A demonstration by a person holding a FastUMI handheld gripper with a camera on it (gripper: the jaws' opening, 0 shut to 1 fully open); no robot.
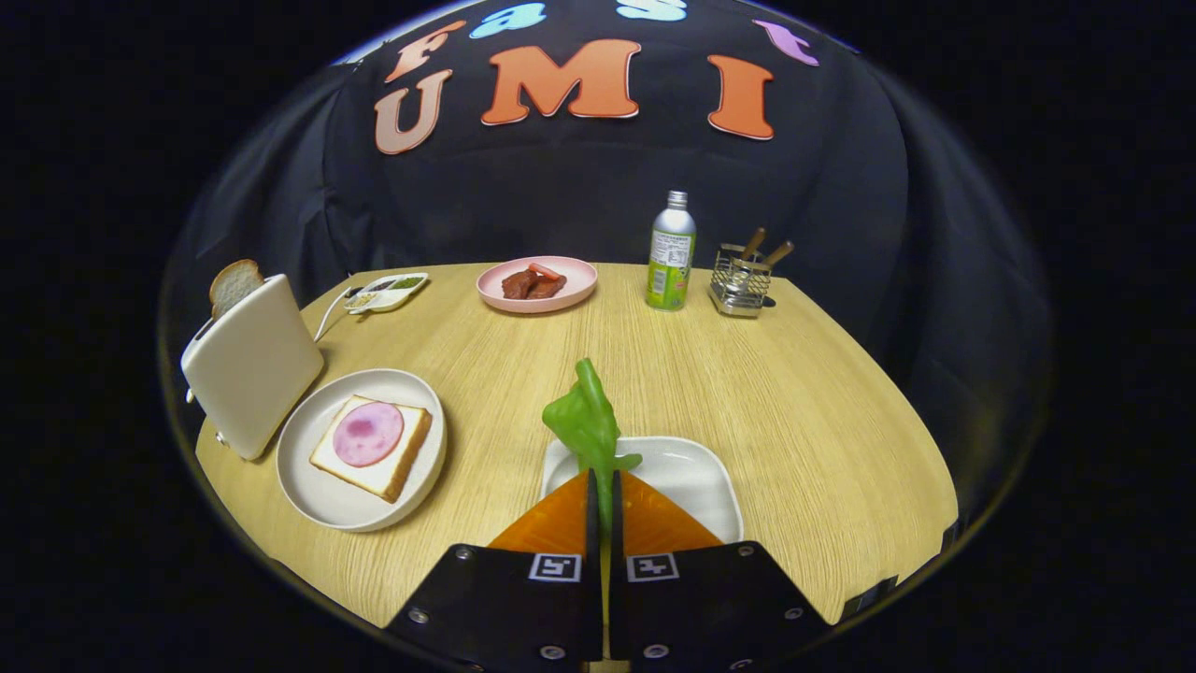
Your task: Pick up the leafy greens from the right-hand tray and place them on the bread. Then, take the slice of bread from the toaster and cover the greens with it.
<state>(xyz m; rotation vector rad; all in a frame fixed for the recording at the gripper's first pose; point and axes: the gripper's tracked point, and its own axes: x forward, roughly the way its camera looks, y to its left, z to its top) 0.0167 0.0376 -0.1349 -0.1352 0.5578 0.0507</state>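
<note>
Hand-held gripper (603,486) clamps leafy greens (585,421) btwn fingers, above tray (696,472).

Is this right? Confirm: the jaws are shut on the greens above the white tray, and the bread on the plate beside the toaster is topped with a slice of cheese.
One detail is wrong. The gripper view shows the bread on the plate topped with a round pink slice of ham, not cheese. The rest holds: the gripper has its jaws shut on the greens above the white tray, and the plate sits beside the toaster.
</note>
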